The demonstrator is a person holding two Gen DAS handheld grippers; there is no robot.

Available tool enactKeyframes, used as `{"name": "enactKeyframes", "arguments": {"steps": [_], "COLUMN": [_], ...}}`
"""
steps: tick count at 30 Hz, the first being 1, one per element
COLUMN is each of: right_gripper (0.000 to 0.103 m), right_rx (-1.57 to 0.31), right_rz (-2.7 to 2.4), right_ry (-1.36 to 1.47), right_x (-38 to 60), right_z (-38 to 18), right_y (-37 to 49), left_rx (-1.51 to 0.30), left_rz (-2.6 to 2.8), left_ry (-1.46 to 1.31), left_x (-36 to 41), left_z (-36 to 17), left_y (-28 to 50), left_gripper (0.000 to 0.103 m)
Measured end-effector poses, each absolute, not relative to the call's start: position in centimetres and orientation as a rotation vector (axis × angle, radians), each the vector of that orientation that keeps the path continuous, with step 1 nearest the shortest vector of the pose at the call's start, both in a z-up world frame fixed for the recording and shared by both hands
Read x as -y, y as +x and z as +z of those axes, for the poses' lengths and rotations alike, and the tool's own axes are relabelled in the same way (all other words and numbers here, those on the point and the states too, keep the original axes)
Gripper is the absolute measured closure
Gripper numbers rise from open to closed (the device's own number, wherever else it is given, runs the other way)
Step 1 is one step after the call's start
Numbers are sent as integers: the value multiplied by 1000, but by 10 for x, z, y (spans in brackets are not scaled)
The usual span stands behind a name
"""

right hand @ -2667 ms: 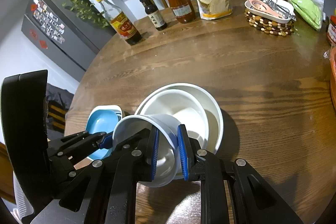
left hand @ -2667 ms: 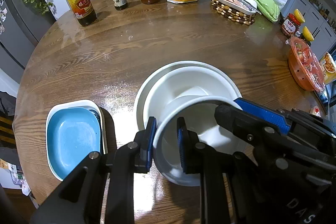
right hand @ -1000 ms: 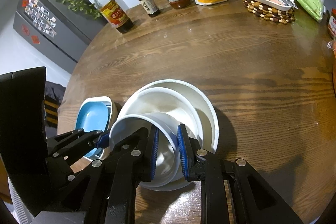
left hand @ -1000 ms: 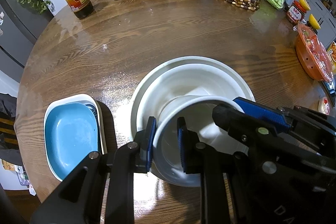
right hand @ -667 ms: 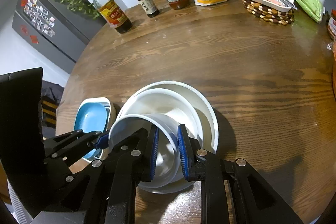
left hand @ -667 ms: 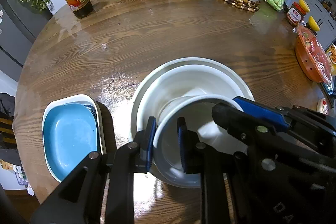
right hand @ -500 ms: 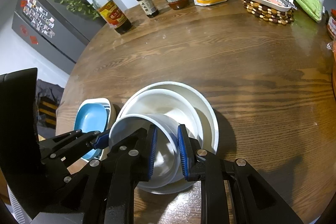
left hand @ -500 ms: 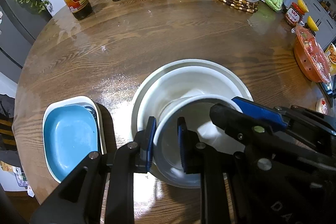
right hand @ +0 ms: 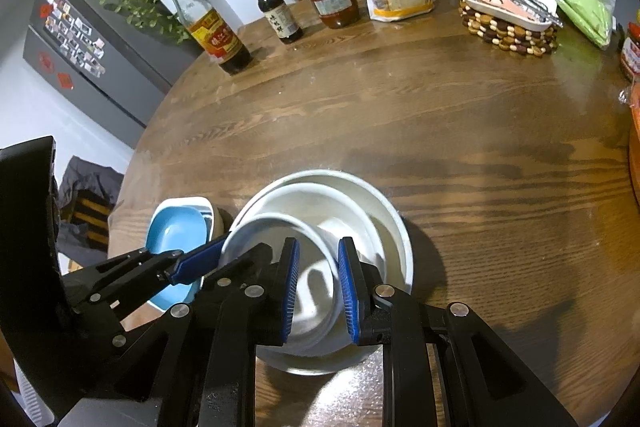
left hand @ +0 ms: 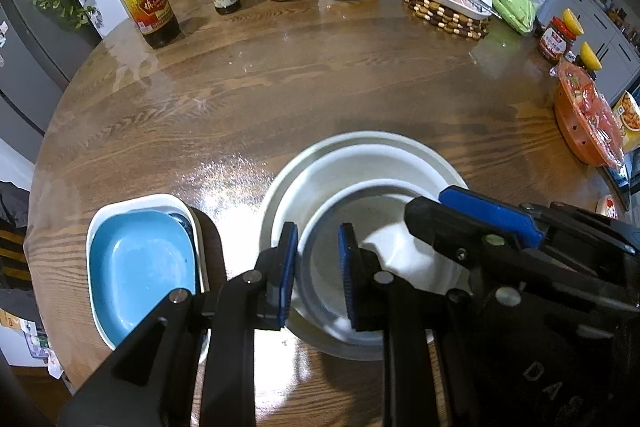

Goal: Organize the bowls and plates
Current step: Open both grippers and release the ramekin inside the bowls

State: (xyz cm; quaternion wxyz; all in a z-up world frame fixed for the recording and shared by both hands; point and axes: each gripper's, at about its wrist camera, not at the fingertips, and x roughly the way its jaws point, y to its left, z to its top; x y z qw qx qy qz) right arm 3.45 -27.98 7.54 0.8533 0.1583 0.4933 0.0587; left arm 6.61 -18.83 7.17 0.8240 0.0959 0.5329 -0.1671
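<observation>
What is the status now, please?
Both tongs, left and right, shut on small white bowl rim. Bowl over nested white stack. Nothing blocking.

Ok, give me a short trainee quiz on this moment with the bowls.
1. True or false: only the left gripper grips the small bowl.
2. The blue dish sits in: A) a white dish, B) a basket, C) a pot.
3. Counting the held one, how many round white bowls are nested?

Key: 1 false, the right gripper grips its rim too. 2 A. 3 three.
</observation>
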Motion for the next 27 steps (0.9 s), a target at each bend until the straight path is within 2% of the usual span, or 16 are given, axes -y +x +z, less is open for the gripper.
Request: {"name": "enactKeyframes", "arguments": {"steps": [20,25,27], "right_gripper": [81,80,80], "right_rx": [-990,-915,-893], "right_rz": [148,157,144], "right_ry": [345,365,374], "right_x": [276,279,282], "right_z": [92,106,110], "right_y": [26,18,15], "left_rx": [-1117,-1100,-1089], "left_rz": [-379,-384,-383], "left_ry": [156,121,106], "left_x": [179,172,168], "left_z": [83,92,96], "left_y": [65,63,63], "left_gripper": [82,65,61]}}
